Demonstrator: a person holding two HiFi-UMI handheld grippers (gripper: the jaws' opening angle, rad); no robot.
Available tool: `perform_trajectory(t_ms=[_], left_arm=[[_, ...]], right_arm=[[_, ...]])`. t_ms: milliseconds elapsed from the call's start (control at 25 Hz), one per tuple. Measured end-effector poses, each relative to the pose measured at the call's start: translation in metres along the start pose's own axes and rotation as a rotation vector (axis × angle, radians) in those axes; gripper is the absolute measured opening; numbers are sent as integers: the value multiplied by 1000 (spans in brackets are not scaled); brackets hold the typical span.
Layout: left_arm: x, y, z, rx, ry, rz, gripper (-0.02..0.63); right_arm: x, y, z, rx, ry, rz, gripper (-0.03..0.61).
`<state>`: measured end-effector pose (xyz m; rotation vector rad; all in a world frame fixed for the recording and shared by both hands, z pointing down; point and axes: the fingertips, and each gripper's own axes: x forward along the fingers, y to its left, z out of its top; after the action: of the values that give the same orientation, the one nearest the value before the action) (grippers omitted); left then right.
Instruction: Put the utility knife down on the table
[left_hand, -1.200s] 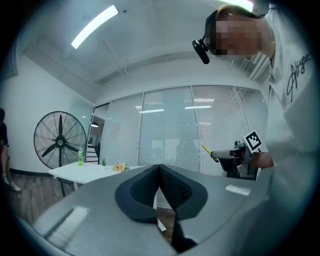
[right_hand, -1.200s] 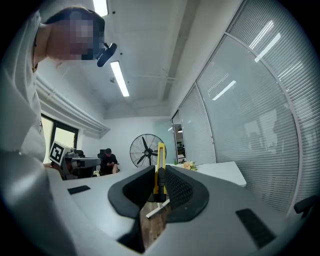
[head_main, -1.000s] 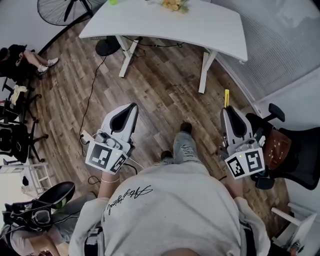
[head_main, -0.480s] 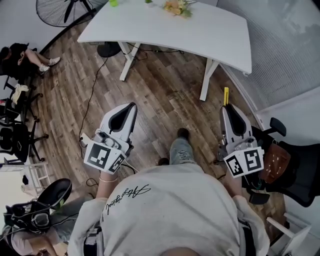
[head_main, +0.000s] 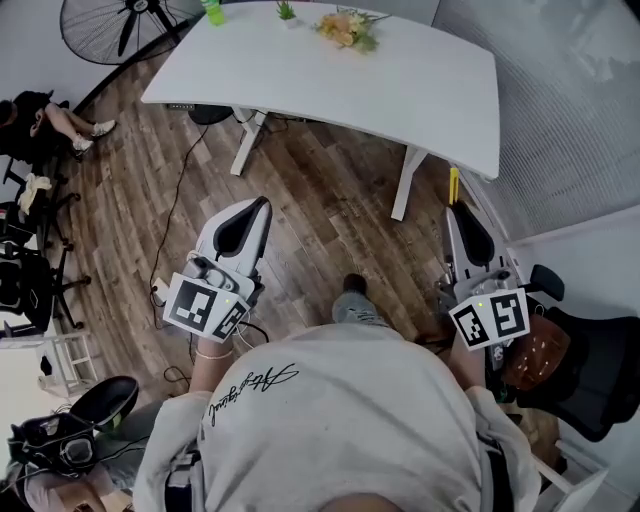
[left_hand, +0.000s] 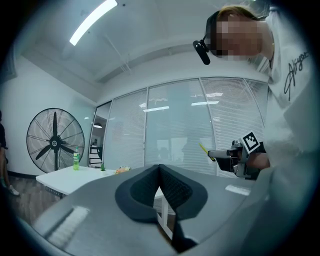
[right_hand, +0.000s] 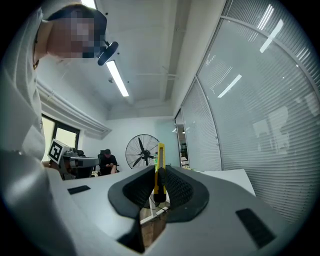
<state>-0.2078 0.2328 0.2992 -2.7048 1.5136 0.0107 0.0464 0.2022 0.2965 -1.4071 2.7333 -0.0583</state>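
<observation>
Right gripper (head_main: 456, 210): its fingers are pinching the utility knife (right_hand: 160, 167) by its lower body, one pad pressing on each flat side.

In the right gripper view the knife's long axis is running vertically in the frame. The narrow edge is facing the camera and the yellow body is sticking out above the fingers.

In the head view the knife is lying in line with the gripper and pointing toward the top of the frame. Its yellow end is projecting past the fingertips toward the right end of the white counter (head_main: 400, 80).

The knife is hanging in the air over the wooden floor (head_main: 330, 200), at right of centre and just right of the counter's right leg. It is not touching the counter.

Left gripper (left_hand: 159, 166): its fingers are pressing together with nothing between them. It is pointing up-frame toward the counter.

A green bottle (head_main: 212, 10) and flowers (head_main: 345, 28) are sitting at the counter's far edge, at the top of the frame.
</observation>
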Motion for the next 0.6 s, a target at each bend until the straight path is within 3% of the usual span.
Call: perform_trajectory(t_ms=[600], left_arm=[[97,12,2,15,-5,25,-2]], right_arm=[[59,-81,5,4,2,57,64]])
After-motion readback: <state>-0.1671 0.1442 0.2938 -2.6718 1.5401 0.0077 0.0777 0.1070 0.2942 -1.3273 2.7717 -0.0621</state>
